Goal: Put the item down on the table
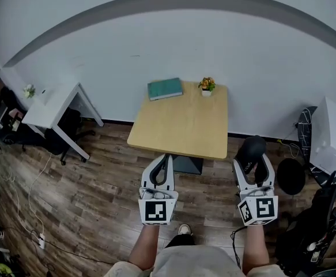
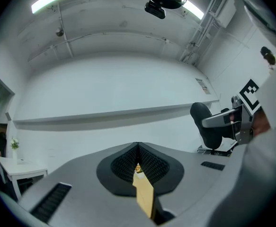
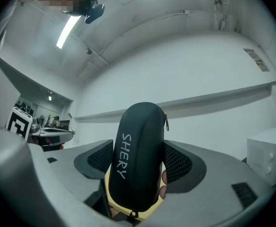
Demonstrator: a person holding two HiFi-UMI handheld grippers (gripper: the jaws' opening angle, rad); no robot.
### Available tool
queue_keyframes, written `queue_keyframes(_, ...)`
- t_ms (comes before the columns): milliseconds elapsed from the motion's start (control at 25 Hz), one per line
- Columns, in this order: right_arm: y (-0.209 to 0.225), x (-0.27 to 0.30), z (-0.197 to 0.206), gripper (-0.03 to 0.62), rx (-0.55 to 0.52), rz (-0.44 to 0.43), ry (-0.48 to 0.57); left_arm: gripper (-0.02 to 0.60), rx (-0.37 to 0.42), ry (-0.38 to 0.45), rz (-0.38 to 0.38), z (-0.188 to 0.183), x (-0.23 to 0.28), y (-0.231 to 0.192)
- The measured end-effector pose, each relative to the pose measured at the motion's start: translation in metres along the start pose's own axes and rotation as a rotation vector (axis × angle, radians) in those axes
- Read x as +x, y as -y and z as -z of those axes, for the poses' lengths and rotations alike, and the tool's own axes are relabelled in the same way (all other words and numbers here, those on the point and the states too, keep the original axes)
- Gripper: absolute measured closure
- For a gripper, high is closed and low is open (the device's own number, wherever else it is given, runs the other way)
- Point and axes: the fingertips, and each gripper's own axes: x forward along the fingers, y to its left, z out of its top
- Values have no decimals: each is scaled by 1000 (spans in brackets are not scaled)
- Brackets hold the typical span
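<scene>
Head view first: I am holding my left gripper and right gripper low in front of me, short of the wooden table. A teal book and a small potted plant are sitting at its far edge. The right gripper is carrying a black zippered case in the air, off the table.

Left gripper view: the jaws are pressing together with nothing between them.

Right gripper view: the jaws are squeezing the case's sides, its white "SHERY" lettering facing the camera.
</scene>
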Motion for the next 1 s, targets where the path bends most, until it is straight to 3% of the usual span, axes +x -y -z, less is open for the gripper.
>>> queue_keyframes(560,-37,105,12,256,-30,-9,-27,574,1,13,1,27,63,-85)
queue_keyframes(880,-30,140,22,256,-43,-12,-47,574,-32,4,6,38,99,-98)
queue_keyframes(1000,-15,158,31,256,-36,-9,-47,574,-8,4,12,43,122,-97)
